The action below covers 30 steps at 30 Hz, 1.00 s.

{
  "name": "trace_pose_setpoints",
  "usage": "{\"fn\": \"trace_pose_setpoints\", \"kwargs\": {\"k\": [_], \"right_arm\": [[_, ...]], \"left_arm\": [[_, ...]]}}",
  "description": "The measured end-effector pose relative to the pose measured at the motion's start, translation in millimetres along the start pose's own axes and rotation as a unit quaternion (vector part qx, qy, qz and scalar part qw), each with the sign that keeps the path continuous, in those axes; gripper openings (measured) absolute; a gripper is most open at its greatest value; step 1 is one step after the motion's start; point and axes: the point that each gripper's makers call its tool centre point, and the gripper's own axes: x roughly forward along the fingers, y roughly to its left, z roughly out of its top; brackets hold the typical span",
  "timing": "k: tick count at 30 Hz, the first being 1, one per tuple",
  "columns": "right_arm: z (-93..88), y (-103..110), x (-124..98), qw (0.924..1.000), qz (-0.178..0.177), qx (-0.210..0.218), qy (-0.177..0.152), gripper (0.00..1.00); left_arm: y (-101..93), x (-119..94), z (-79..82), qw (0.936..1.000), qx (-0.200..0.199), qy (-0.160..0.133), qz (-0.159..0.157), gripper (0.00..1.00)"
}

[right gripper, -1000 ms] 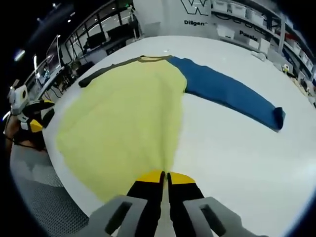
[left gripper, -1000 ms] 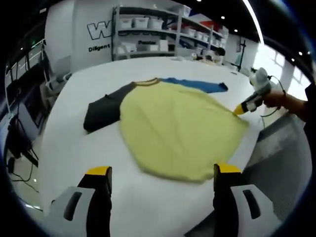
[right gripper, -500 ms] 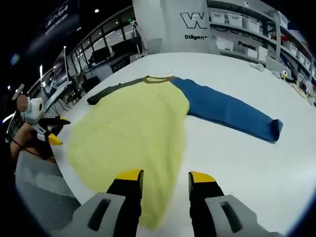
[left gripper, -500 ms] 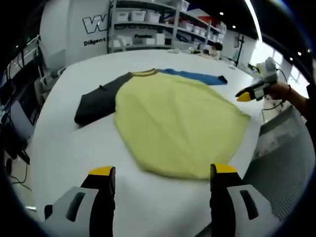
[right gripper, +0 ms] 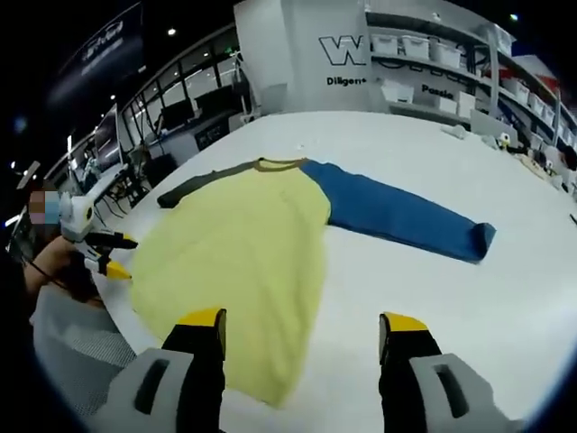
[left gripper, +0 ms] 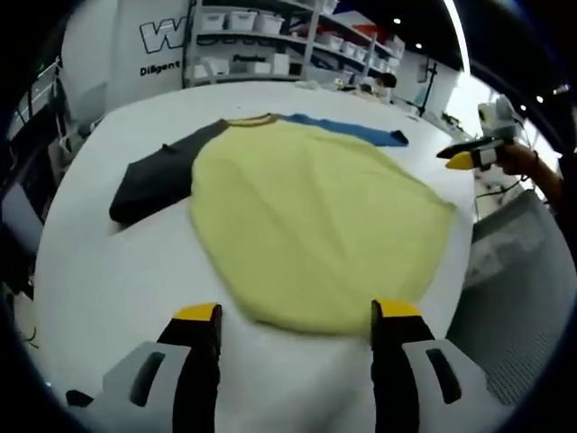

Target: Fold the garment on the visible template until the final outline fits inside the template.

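My left gripper (left gripper: 293, 316) stands with its jaws wide apart and nothing between them, and my right gripper (right gripper: 306, 323) is likewise spread wide and empty. The garment, a long-sleeved shirt with a yellow body (left gripper: 315, 216), lies flat on the white table (left gripper: 99, 271) directly ahead of both grippers. In the left gripper view its rounded hem edge sits just beyond my jaw tips, and the body runs away from me toward the collar at the far end; the dark grey sleeve (left gripper: 153, 180) goes off to the left of the jaws and the blue sleeve (left gripper: 347, 131) shows beyond the body at upper right. In the right gripper view the same yellow body (right gripper: 243, 262) lies ahead and slightly left of my jaws, its near edge just between and beyond them, while the blue sleeve (right gripper: 406, 221) stretches out to the right, well clear of the body. I cannot make out a template outline on the table. My judgement: the blue sleeve is the right gripper's to take, lying on its side and fully extended; the grey sleeve falls to the left. The shirt is not yet folded, so the task looks to be at an early stage.
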Motion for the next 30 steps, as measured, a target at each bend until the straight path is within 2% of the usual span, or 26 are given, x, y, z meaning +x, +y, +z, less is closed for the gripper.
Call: {"fn": "trace_pose_setpoints", "kwargs": {"k": [9, 14, 18, 22, 30], "right_arm": [[-6.3, -5, -4, 0.9998, -0.011, 0.018, 0.000, 0.65], [-5.6, -7, -5, 0.9996, -0.014, 0.022, -0.006, 0.62], [-7.2, -9, -4, 0.9996, -0.020, 0.020, -0.007, 0.54], [-6.5, -9, -3, 0.9994, -0.022, 0.023, -0.011, 0.53], [-5.9, -10, -2, 0.9992, -0.024, 0.027, -0.016, 0.53]], "left_arm": [[-2.2, 0, 0.6, 0.9999, -0.015, 0.005, -0.006, 0.39], [-0.2, -3, 18.8, 0.9998, -0.006, -0.019, 0.003, 0.17], [-2.6, 3, 31.9, 0.9996, -0.003, -0.027, -0.009, 0.10], [-3.3, 10, 39.9, 0.9996, 0.009, -0.023, -0.011, 0.01], [-12.6, 20, 77.3, 0.9985, 0.013, -0.042, -0.031, 0.01]]}}
